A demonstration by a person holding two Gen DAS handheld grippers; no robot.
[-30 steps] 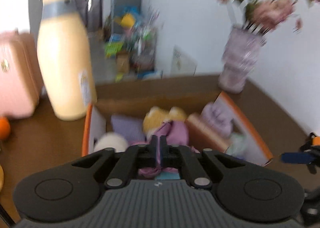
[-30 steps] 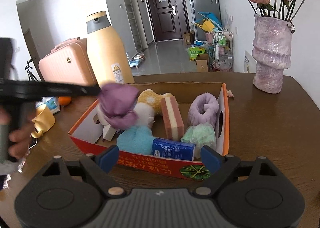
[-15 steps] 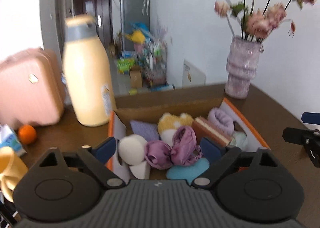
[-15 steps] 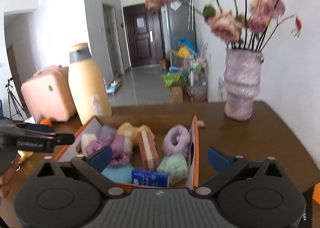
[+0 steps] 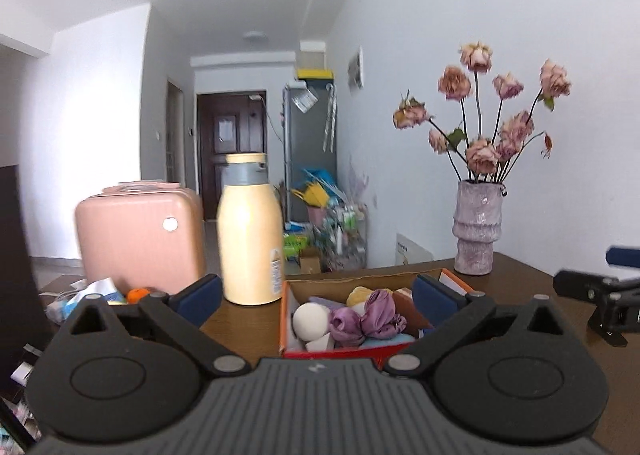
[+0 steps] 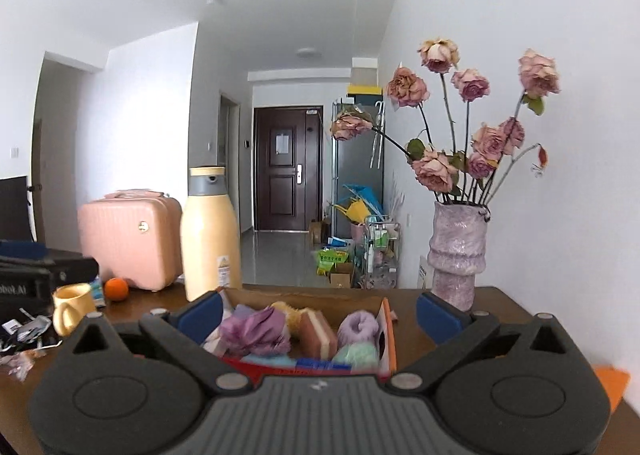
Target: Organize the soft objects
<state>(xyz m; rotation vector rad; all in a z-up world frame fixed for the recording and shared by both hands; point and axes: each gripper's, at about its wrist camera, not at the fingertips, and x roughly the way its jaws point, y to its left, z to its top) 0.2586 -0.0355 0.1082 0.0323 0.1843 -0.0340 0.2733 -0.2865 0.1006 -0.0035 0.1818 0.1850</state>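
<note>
Left wrist view, left to right. Beyond the left finger (image 5: pixel 200 293) stand a pink suitcase (image 5: pixel 138 241) and a cream bottle (image 5: pixel 250 231) with a grey cap; an orange (image 5: pixel 138 294) lies just beside that fingertip. The left gripper (image 5: pixel 316 293) is spread wide and holds nothing. Between and just ahead of its fingers sits the cardboard box (image 5: pixel 344 353) with orange rim, on the brown table (image 5: pixel 240 325). In the box, a white ball (image 5: pixel 308 321) lies nearest the left finger, the purple cloth bundle (image 5: pixel 366 319) lies at mid-gap on top of the other soft items, and a yellow plush (image 5: pixel 360 295) lies behind it. Past the right finger (image 5: pixel 438 293) stands a mauve vase (image 5: pixel 478 233) of dried roses.

Right wrist view, left to right. Outside the left finger (image 6: pixel 198 313) are a yellow mug (image 6: pixel 74 307), the orange (image 6: pixel 116 289), the suitcase (image 6: pixel 128 239) and the bottle (image 6: pixel 210 235). The right gripper (image 6: pixel 318 313) is likewise spread wide and empty. The box (image 6: pixel 390 339) lies within the gap: the purple cloth bundle (image 6: pixel 256 331) sits toward the left finger, then a pink-and-cream sponge block (image 6: pixel 318 335), a lilac fluffy roll (image 6: pixel 358 329) and a pale green fluffy item (image 6: pixel 358 355). The vase (image 6: pixel 458 251) stands just behind the right finger (image 6: pixel 438 315).
</note>
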